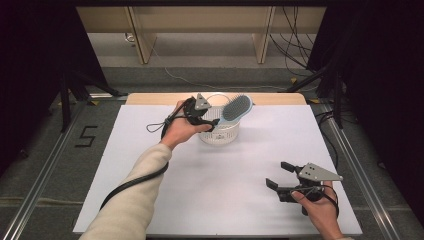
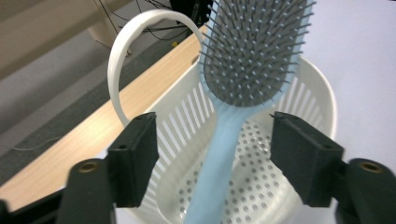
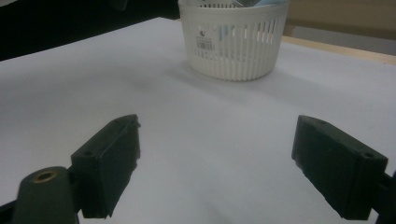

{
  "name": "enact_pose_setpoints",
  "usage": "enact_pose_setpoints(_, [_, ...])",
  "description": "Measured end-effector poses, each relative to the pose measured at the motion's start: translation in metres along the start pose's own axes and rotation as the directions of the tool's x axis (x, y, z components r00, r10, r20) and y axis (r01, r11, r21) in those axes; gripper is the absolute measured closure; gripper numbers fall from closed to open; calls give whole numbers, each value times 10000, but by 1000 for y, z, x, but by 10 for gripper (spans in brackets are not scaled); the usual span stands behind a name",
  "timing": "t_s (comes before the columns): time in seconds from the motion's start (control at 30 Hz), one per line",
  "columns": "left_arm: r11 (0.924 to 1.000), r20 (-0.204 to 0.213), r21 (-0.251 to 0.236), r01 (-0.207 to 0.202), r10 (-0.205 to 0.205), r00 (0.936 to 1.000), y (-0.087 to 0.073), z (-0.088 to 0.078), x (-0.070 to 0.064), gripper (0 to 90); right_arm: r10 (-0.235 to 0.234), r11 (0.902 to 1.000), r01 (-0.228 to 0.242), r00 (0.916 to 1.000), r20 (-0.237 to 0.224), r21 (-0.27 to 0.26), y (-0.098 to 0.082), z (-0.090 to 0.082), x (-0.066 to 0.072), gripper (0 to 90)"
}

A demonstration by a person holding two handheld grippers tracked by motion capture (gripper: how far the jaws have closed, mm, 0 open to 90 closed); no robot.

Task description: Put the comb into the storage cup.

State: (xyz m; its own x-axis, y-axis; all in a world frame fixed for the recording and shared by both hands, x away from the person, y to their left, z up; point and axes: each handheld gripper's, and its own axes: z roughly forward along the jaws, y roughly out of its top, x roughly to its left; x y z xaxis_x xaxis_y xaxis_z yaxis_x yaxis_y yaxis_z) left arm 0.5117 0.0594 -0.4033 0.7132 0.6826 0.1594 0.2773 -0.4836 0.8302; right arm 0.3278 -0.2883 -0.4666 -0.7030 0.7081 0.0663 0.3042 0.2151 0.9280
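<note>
While hairbrush (image 2: 250, 51) leans in basket (image 2: 322, 93) | left claw (image 2: 215, 154) spread | right claw (image 3: 217, 163) spread

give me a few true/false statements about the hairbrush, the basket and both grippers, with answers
1. The hairbrush stands with its handle down inside the white basket. True.
2. The left gripper is clamped tight on the brush handle. False: its jaws stand apart on either side of the handle, with gaps showing.
3. The right gripper holds a white headband. False: its jaws are open and empty, over bare white table; the headband is at the basket.
4. The brush is light blue with grey bristles. True.
5. The basket lies tipped on its side. False: it stands upright.
</note>
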Motion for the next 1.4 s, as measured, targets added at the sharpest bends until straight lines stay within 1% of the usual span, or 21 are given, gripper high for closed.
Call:
enact_pose_setpoints(0.03, [10000, -187, -6, -24, 24, 9998, -1, -3, 1, 278, 27, 10000, -27, 10000, 0, 18, 0, 0, 0, 159])
enact_pose_setpoints(0.07, [10000, -241, -43, -1, 0, 9997, -2, -5, 1, 264, 35, 10000, -35, 10000, 7, -12, 0, 0, 0, 159])
enact_pose_setpoints(0.1, [9999, -236, -75, 156, -158, 9996, -3, -7, 1, 238, 47, 10000, -47, 10000, 20, 21, 0, 0, 0, 159])
enact_pose_setpoints(0.17, [9994, -174, -151, 309, -311, 9994, -5, -12, 1, 196, 13, 10000, -13, 10000, 20, 23, 0, 0, 0, 159])
enact_pose_setpoints(0.23, [9992, -198, -102, 376, -378, 9991, -6, -18, 2, 145, 0, 10000, 0, 10000, 17, 9, 0, 0, 0, 159])
enact_pose_setpoints(0.3, [9977, -191, -218, 636, -640, 9978, -8, -23, 4, 106, 18, 10000, -18, 10000, 35, 36, 0, 0, -1, 159])
enact_pose_setpoints(0.37, [9964, -171, -273, 799, -804, 9966, -10, -29, 6, 73, 22, 10000, -22, 10000, 40, 21, 0, 0, -1, 159])
enact_pose_setpoints(0.47, [9958, -164, -294, 866, -871, 9961, -12, -38, 8, 43, 2, 10000, -2, 10000, 52, 6, 0, 0, 0, 159])
enact_pose_setpoints(0.6, [9954, -488, -313, 909, -924, 9945, -18, -47, 13, 1, -3, 10000, 3, 10000, 72, 9, 0, 0, 0, 159])
enact_pose_setpoints(0.67, [9953, -618, -291, 926, -943, 9936, -21, -51, 15, 0, 2, 10000, -3, 10000, 90, 12, 0, 0, 0, 159])
enact_pose_setpoints(0.77, [9946, -629, -245, 1010, -1024, 9928, -26, -58, 17, 0, 16, 10000, -16, 10000, 89, 11, 0, 0, -1, 159])
enact_pose_setpoints(0.83, [9940, -672, -307, 1054, -1072, 9920, -30, -62, 19, 0, 16, 10000, -16, 10000, 98, 27, 0, 0, -1, 159])
enact_pose_setpoints(0.97, [9939, -889, -353, 1041, -1069, 9903, -38, -70, 23, 0, 27, 10000, -27, 9999, 130, 13, 0, 0, -2, 159])
enact_pose_setpoints(1.03, [9922, -1051, -471, 1150, -1194, 9873, -43, -73, 25, 0, 6, 10000, -7, 9999, 129, 10, 0, -1, -1, 159])
enact_pose_setpoints(1.1, [9913, -1073, -468, 1229, -1273, 9860, -48, -76, 27, 0, 11, 10000, -11, 9999, 145, 13, 0, 0, -1, 159])
enact_pose_setpoints(1.17, [9917, -1106, -392, 1223, -1259, 9859, -52, -78, 28, 0, 18, 10000, -18, 9999, 136, 22, 0, 0, -1, 159])
enact_pose_setpoints(1.27, [9906, -1167, -428, 1298, -1340, 9841, -56, -81, 30, 0, 34, 10000, -34, 9999, 149, 11, 0, 0, -2, 159])
enact_pose_setpoints(1.33, [9904, -1157, -418, 1314, -1354, 9840, -58, -84, 30, 0, 44, 10000, -45, 9999, 161, 26, 0, 0, -2, 159])
enact_pose_setpoints(1.4, [9920, -1193, -386, 1204, -1242, 9851, -60, -86, 29, 0, 69, 10000, -69, 9998, 172, 12, -1, 0, -2, 159])
